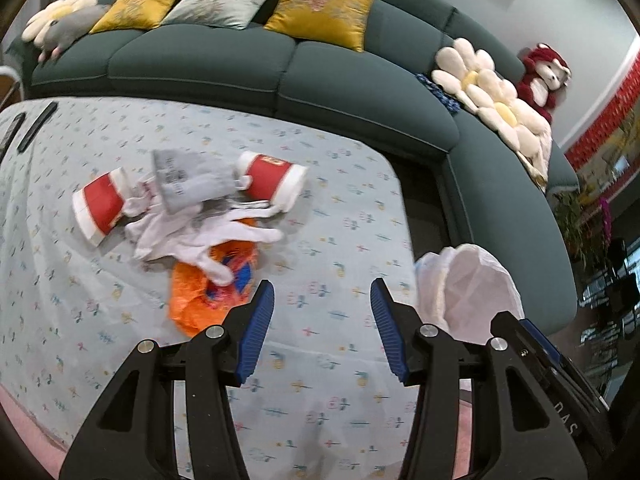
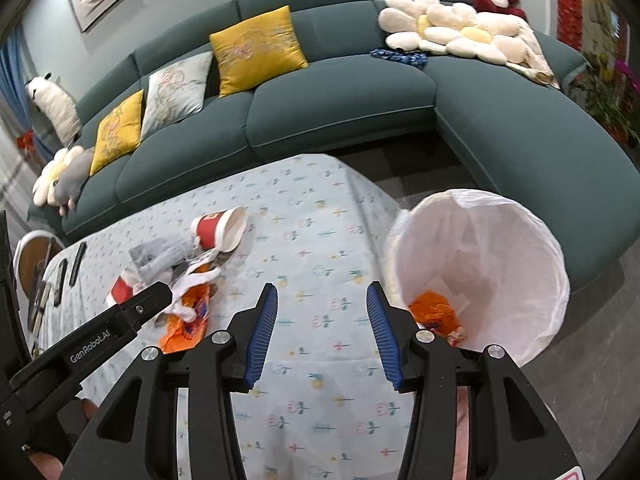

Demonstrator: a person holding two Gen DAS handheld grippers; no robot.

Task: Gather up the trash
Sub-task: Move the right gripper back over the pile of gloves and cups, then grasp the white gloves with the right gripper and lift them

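Tablecloth [image 1: 320, 360]: orange wrapper [image 1: 200, 304] left of left tool [image 1: 322, 300]

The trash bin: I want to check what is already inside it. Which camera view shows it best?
The right wrist view: the trash bin shows its whole open mouth, white liner and an orange wrapper at the bottom. The left wrist view catches only part of its lined rim behind the gripper finger, nothing inside.

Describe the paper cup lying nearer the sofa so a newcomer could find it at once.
Start at the table under the pale flowered cloth in front of the green sofa. In the litter pile, the red-and-white paper cup lies on its side at the sofa-facing edge. Unlike the flattened cup opposite, it keeps its round shape.
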